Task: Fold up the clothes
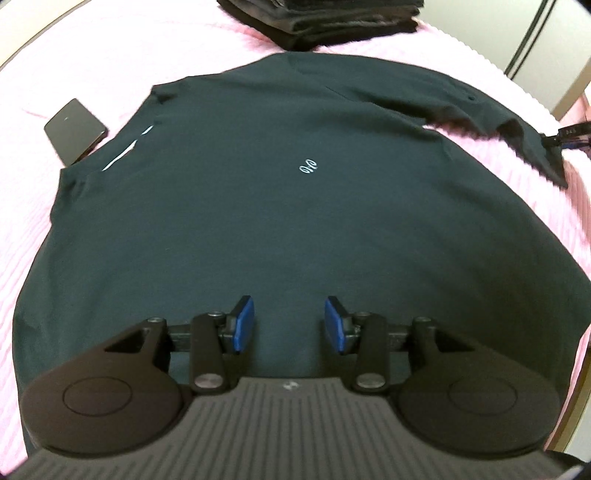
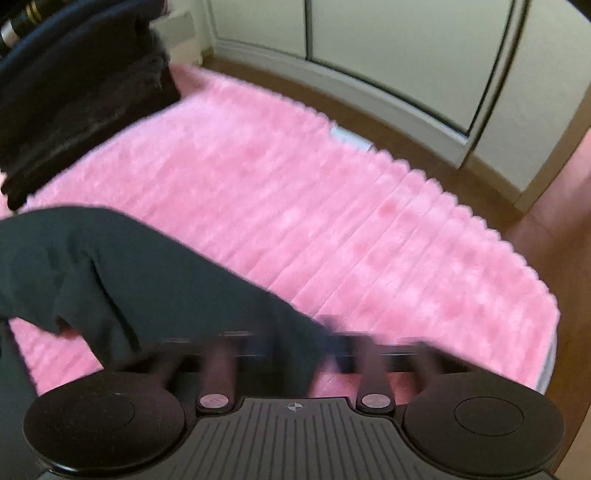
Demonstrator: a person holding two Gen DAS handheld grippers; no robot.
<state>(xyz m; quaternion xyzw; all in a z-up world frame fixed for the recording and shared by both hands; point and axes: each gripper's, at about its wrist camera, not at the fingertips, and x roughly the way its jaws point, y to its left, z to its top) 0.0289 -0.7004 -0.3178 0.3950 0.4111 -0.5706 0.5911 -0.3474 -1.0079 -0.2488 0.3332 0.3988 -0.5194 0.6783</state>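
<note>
The left gripper (image 1: 289,325) is held partly open above the lower body of the dark teal long-sleeved shirt (image 1: 258,206), its blue pads (image 1: 244,325) apart with only flat cloth seen between them; nothing is gripped. The right gripper (image 2: 325,343) is badly blurred, but the shirt's sleeve (image 2: 166,280) runs in between its fingers and appears pinched there, the jaws nearly closed on the cloth.

The shirt is spread flat on the pink ribbed fleece blanket (image 1: 480,74), with one sleeve stretched toward 3 o'clock. Open blanket is left at 9 o'clock and, in the right wrist view, from 12 to 3 o'clock up to the blanket's edge, beyond which wooden floor (image 2: 373,110) and pale cupboard doors (image 2: 406,48) are seen. A stack of folded dark clothes (image 1: 325,22) sits at 12 o'clock, and a flat black rectangular device (image 1: 75,131) lies at 10 o'clock, touching the shirt's edge.

A small white looped emblem (image 1: 308,167) is stitched on the shirt; it cannot be read as letters.
</note>
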